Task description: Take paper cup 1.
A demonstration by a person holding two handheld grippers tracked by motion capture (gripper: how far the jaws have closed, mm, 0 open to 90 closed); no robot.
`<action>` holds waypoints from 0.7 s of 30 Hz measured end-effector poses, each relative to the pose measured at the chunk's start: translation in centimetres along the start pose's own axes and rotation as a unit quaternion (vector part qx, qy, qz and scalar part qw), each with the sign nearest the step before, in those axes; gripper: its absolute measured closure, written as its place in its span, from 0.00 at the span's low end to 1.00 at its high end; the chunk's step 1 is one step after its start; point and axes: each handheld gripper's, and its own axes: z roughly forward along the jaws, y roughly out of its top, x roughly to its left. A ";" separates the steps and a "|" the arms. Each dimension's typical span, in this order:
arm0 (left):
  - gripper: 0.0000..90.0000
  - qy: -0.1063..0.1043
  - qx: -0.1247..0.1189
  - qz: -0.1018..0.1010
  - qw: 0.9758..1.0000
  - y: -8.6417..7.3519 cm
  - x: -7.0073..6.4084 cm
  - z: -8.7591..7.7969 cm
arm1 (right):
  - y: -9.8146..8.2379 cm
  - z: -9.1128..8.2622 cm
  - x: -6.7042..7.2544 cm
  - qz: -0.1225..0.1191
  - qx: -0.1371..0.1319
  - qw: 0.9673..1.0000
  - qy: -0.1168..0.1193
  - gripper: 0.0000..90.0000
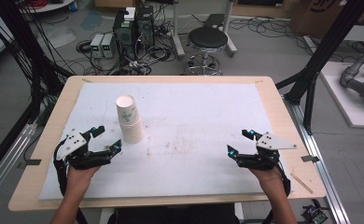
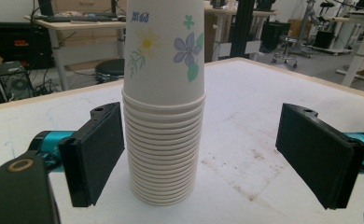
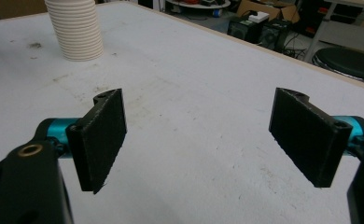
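Your stack of paper cups (image 1: 130, 119) stands upright on the tabletop (image 1: 194, 140), left of centre on the white sheet. The cups are nested tightly, their rolled rims forming a ribbed column with the mouths facing up. The outermost cup at the top (image 2: 166, 46) is white, printed with a yellow daisy, a purple flower and green leaves. The column looks straight, its base flat on the sheet.
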 end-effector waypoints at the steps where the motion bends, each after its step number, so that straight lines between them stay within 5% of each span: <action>1: 0.17 0.002 0.000 0.000 1.000 0.1 0.0 0.0 | 0.0 0.0 0.0 0.000 0.000 1.000 0.000 0.22; 10: 0.17 0.004 -0.004 -0.005 1.000 2.1 0.6 0.5 | 0.0 -0.3 0.0 0.007 0.002 1.000 0.001 0.22; 15: 0.17 0.004 0.008 0.010 1.000 5.0 1.2 2.0 | 0.1 -0.3 0.0 0.007 0.001 1.000 0.001 0.22; 21: 0.17 -0.003 0.022 0.012 1.000 6.4 1.6 3.3 | 0.0 -0.4 0.0 0.005 -0.002 1.000 -0.002 0.22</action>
